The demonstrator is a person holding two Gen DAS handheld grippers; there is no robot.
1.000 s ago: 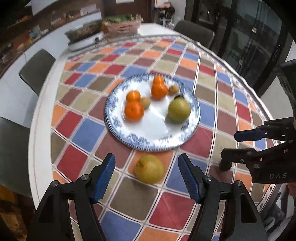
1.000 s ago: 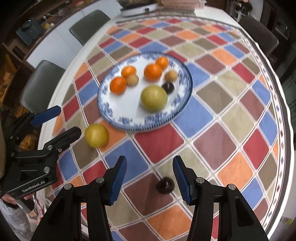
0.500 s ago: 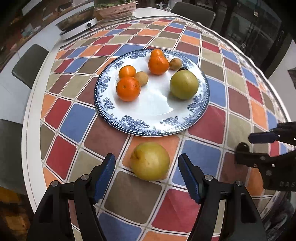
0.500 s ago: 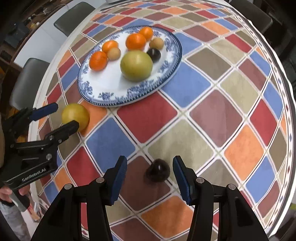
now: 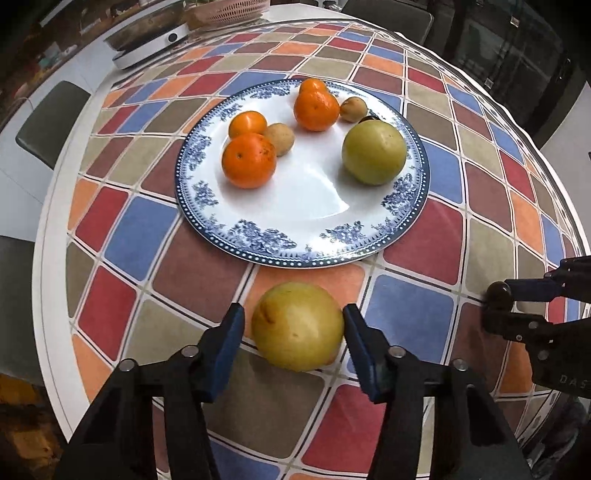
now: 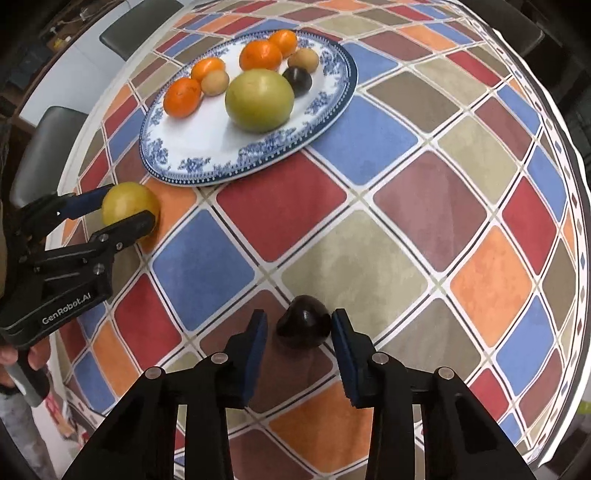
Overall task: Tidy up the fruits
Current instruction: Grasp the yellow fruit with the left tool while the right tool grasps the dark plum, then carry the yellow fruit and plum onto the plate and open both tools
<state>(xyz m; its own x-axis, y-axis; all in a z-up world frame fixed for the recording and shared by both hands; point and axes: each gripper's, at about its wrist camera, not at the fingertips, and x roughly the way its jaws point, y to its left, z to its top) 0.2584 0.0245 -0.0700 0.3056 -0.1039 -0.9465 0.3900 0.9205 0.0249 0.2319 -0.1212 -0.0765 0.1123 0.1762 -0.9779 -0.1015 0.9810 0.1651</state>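
A yellow pear-like fruit (image 5: 297,332) lies on the checked tablecloth just in front of the blue-rimmed plate (image 5: 303,258). My left gripper (image 5: 293,325) straddles it, jaws closing, with a thin gap still showing at the left pad. In the right wrist view, a small dark plum (image 6: 303,326) sits between the blue pads of my right gripper (image 6: 299,325); these jaws are closing too, and the pads are not pressing. The plate (image 6: 207,173) holds several oranges, a large green-yellow fruit (image 6: 260,99), two small brown fruits and a dark one.
A white cooker (image 5: 147,40) and a pink basket (image 5: 229,9) stand at the far table edge. Grey chairs (image 5: 51,118) flank the left side. A person's hand (image 6: 22,360) grips the left tool's handle. The table rim runs close behind both grippers.
Both grippers have come down over their fruits, and their jaws have narrowed around them. The fruits and the plate have not shifted.
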